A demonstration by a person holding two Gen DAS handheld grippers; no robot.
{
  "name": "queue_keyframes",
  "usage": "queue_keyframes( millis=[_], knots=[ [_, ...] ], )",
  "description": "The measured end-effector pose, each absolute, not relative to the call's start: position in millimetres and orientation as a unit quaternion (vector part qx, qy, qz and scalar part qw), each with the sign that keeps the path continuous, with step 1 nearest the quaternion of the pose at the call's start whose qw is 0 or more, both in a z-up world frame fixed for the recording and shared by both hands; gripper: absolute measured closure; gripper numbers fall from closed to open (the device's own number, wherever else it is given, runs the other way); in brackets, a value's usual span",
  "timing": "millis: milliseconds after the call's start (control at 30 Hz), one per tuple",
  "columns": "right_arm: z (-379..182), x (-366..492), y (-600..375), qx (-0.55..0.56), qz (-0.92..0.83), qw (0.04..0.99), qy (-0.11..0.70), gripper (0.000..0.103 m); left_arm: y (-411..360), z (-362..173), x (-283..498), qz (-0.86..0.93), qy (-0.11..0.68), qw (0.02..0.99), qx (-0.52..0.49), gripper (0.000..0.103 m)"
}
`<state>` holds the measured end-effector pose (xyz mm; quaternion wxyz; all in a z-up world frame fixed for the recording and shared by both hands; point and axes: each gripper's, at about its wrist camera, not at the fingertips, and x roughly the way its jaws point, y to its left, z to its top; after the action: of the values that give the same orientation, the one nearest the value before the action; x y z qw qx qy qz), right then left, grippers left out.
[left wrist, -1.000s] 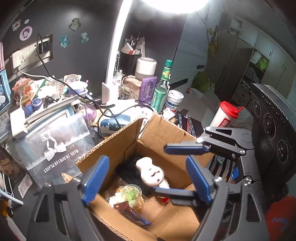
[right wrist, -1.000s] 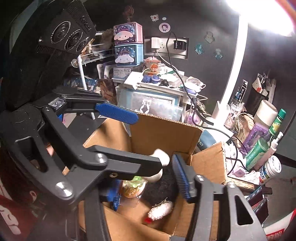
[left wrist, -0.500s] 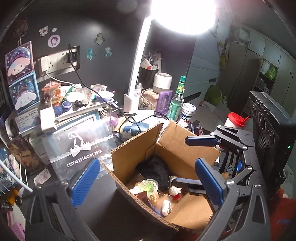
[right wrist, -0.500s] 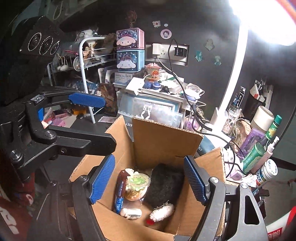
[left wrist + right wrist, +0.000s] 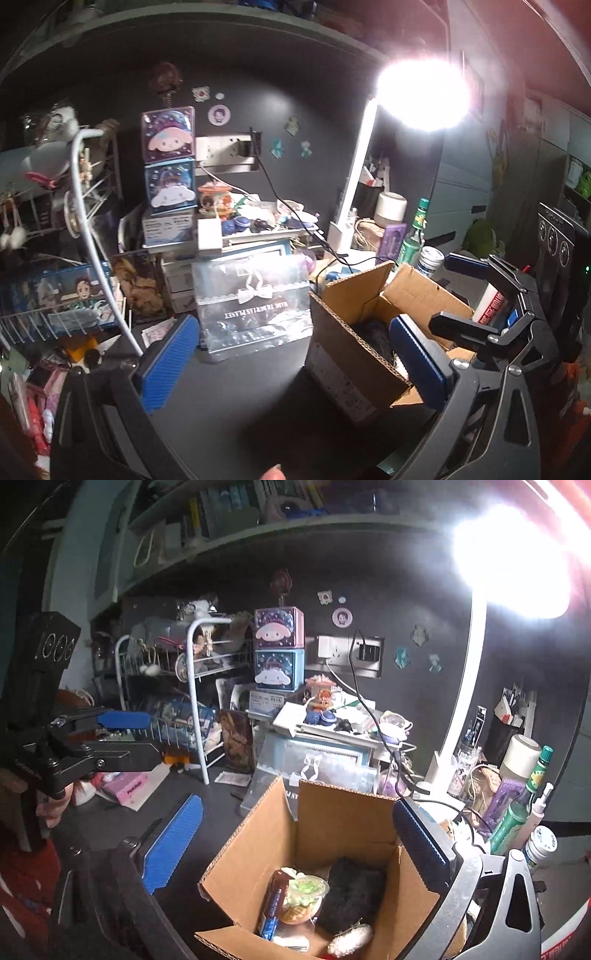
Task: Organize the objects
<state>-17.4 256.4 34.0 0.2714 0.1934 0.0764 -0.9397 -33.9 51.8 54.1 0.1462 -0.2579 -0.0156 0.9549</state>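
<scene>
Here the cardboard box (image 5: 343, 823) hides its contents in shadow; left gripper (image 5: 295, 358) gapes empty, right gripper (image 5: 299, 845) is opening, empty.

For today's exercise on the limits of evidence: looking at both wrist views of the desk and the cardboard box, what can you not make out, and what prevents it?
- Cardboard box contents, left wrist view: hidden by its near wall.
- Box's bottom corner, right wrist view: cut off by the frame edge.
- Lamp head, both views: washed out by glare.
- Green bottle label, right wrist view: too small to read.
- Shelf books, right wrist view: titles blurred.
</scene>
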Motion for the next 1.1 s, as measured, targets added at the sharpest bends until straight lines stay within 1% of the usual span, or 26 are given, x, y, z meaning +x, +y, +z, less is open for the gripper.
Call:
queue_keyframes(
  millis=[133,367,633,1100],
  knots=[
    [32.9,-14.9,255.5,0.185,-0.935,0.293,0.07,0.0,36.6,50.4,-22.3,0.965,-0.036,0.107,-0.239,0.001],
    [27.8,-17.8,259.1,0.189,-0.933,0.301,0.051,0.0,33.1,40.2,-23.8,0.969,-0.029,0.067,-0.238,0.001],
    [18.2,-26.8,256.7,0.204,-0.929,0.303,0.057,0.0,38.8,25.2,-37.4,0.962,-0.026,0.068,-0.264,0.001],
    [15.2,-27.8,252.6,0.212,-0.929,0.299,0.059,0.0,39.2,22.3,-41.7,0.96,-0.026,0.072,-0.27,0.001]
  ],
)
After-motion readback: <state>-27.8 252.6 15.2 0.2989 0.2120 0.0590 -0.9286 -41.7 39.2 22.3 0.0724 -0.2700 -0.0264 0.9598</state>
